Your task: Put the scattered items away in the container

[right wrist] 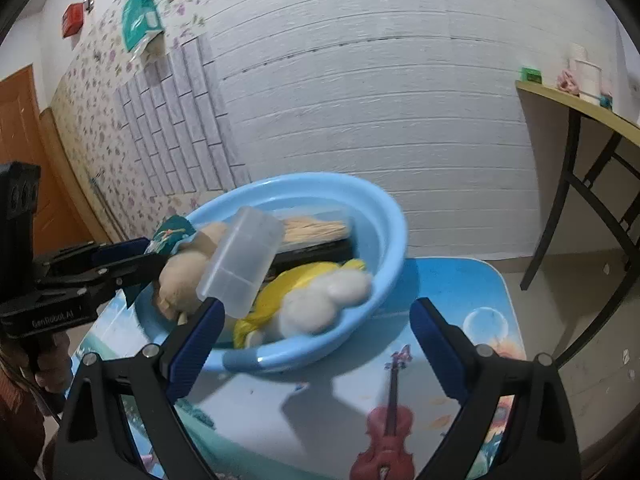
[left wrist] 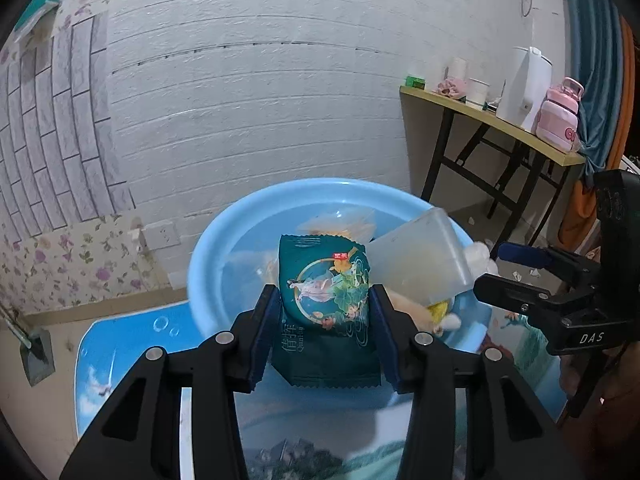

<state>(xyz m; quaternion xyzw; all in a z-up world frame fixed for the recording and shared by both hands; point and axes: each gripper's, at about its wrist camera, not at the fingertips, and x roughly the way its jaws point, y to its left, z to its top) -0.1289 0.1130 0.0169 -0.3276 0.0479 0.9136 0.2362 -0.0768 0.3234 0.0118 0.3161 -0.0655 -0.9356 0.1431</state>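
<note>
One green packet (left wrist: pixel 326 300) clamped in left gripper (left wrist: pixel 325 322); one basin (left wrist: pixel 208 248).

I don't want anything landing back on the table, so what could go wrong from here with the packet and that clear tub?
The green snack packet, pinched in the left hand-held gripper, hangs over the near rim of the blue basin; let go here, it might slide out onto the table. The clear tub is tilted above the piled toys by the rim and could roll out.
</note>
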